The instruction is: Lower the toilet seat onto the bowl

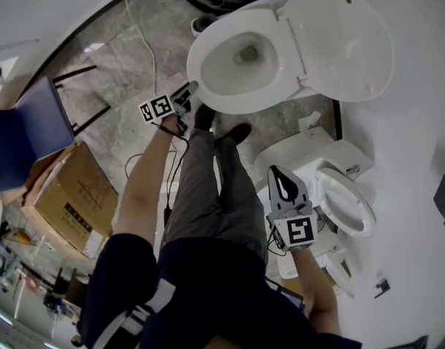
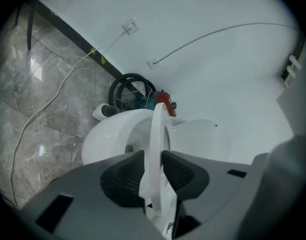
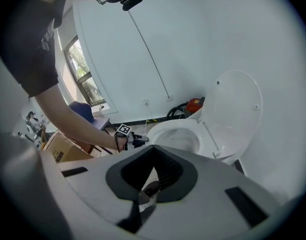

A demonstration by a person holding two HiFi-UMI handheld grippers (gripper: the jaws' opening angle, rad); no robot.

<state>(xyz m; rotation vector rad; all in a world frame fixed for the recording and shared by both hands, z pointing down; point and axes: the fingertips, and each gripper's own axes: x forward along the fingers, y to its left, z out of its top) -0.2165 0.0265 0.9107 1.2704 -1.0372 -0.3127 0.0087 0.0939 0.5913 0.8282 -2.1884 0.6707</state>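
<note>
Left hand-held gripper (image 2: 154,156) pinches seat (image 2: 157,124), bowl (image 2: 100,139) at 9 o'clock; looks mid-lowering, next ease down gently. Right hand-held gripper (image 3: 150,149) pressed together, empty.

Two toilets (image 1: 202,78) (image 1: 299,158), two grippers (image 1: 190,90) (image 1: 275,173), one cardboard box (image 1: 73,195) and one blue chair (image 1: 26,129)

The left arm (image 1: 144,180) stretches forward and down, and the left gripper (image 1: 186,93) points shallowly downward with both pads pressed on the thin edge of the toilet seat (image 2: 158,134). The right arm (image 1: 315,286) is bent close to the body. The right gripper (image 1: 281,182) tilts steeply down, its jaws closed together on nothing.
</note>
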